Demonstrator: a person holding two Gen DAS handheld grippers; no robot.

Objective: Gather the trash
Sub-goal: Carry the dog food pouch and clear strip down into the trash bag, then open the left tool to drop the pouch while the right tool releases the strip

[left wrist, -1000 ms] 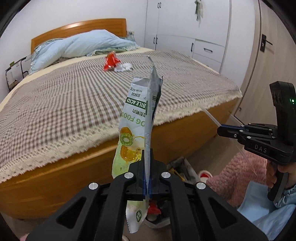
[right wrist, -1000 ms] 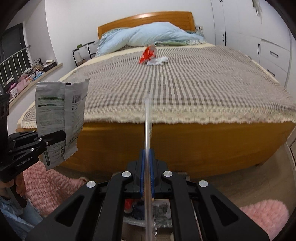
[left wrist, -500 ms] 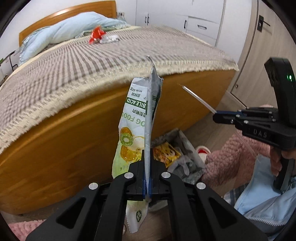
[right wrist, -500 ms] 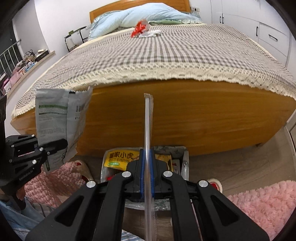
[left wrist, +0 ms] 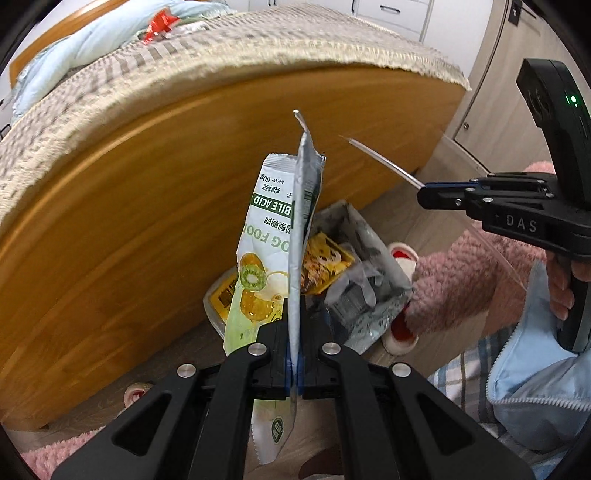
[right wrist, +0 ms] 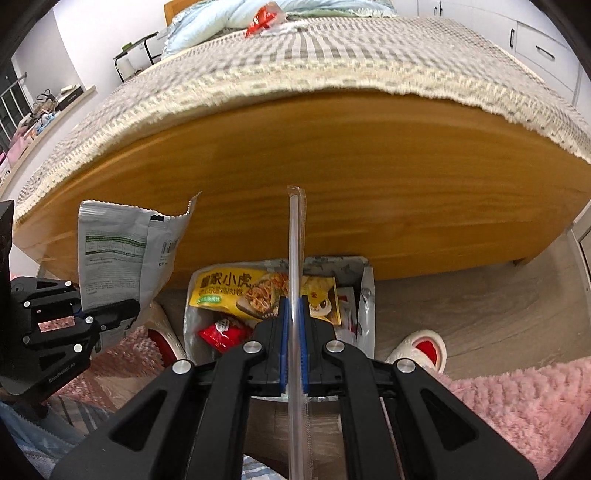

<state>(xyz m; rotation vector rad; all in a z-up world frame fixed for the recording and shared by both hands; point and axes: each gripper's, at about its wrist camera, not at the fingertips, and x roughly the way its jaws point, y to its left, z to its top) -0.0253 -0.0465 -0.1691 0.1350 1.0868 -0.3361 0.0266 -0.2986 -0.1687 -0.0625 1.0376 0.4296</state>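
Observation:
My left gripper (left wrist: 294, 314) is shut on a white and green dog food pouch (left wrist: 269, 240), held upright on edge above an open trash bag (left wrist: 365, 254) on the floor. The same pouch (right wrist: 122, 254) shows its printed back in the right wrist view, at the left gripper (right wrist: 110, 314). My right gripper (right wrist: 293, 306) is shut on a clear wrapped straw (right wrist: 295, 243) that stands up over the trash bag (right wrist: 365, 295). In the left wrist view the right gripper (left wrist: 424, 192) holds that straw (left wrist: 380, 162) pointing left. A yellow snack packet (right wrist: 258, 288) and a red wrapper (right wrist: 221, 332) lie in the bag.
The wooden bed frame (right wrist: 332, 177) with a checked cover (right wrist: 332, 51) rises just behind the bag. A red wrapper and white scrap (right wrist: 264, 22) lie on the bed near the pillow. Pink fluffy slippers (right wrist: 517, 406) and a white slipper (right wrist: 421, 347) flank the bag. White wardrobes (right wrist: 535, 40) stand at right.
Both grippers have sunk and tipped downward toward the floor. The trash bag, hidden under the fingers a second ago, is in plain view. Both grips are unchanged.

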